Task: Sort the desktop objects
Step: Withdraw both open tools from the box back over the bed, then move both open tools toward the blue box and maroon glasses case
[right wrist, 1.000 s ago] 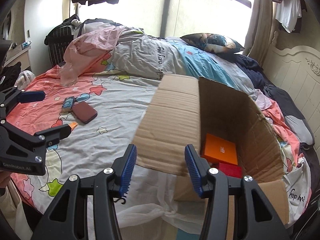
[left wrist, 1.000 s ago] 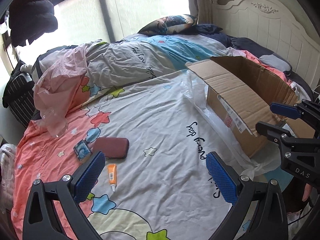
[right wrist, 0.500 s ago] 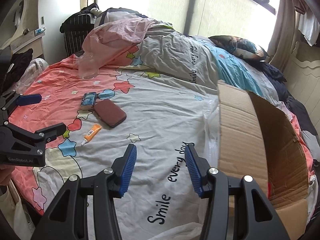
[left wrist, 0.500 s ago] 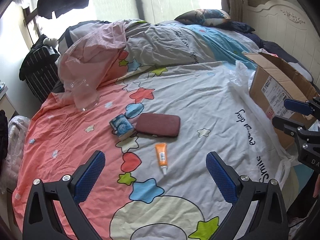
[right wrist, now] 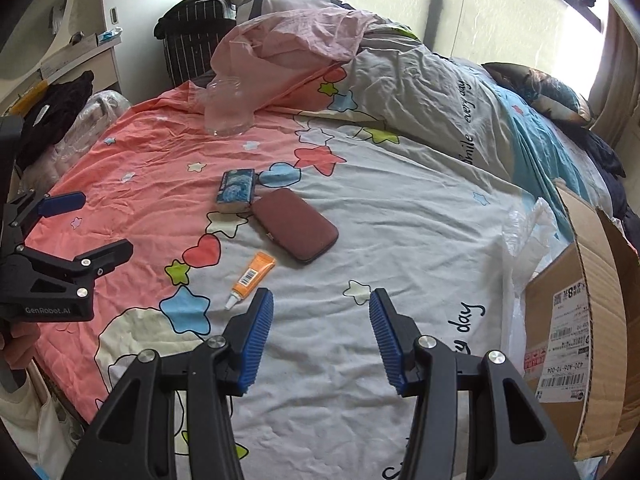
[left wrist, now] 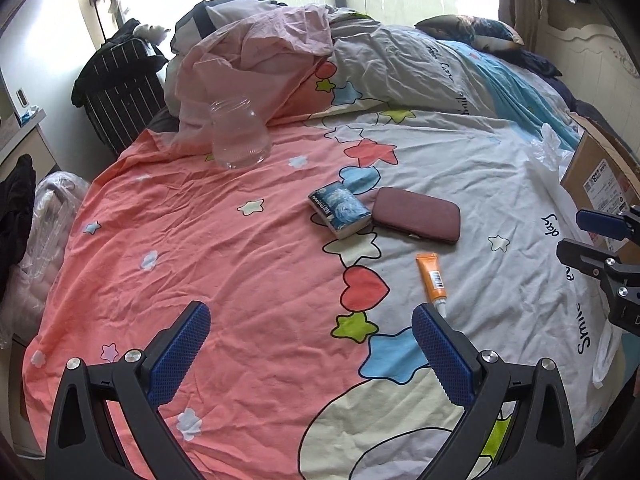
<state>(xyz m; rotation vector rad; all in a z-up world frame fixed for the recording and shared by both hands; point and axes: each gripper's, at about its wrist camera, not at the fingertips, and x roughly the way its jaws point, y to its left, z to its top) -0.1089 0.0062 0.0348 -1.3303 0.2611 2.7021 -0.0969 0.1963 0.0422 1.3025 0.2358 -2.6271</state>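
Orange tube (left wrist: 431,278) lies just ahead of the wide-open, empty left claw (left wrist: 310,326); right claw (right wrist: 321,312) gapes too.

1. A bed (left wrist: 248,248) with a star-print sheet fills the room, with a crumpled quilt (left wrist: 400,68) heaped at its far side.
2. Bright daylight comes through a wide window (right wrist: 500,12) behind.
3. A cream headboard (left wrist: 600,64) stands at the right.
4. A striped suitcase (left wrist: 120,96) stands by the wall.

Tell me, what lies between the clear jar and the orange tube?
The blue tissue pack and maroon case, touching, lie between jar and tube, seen in both views.
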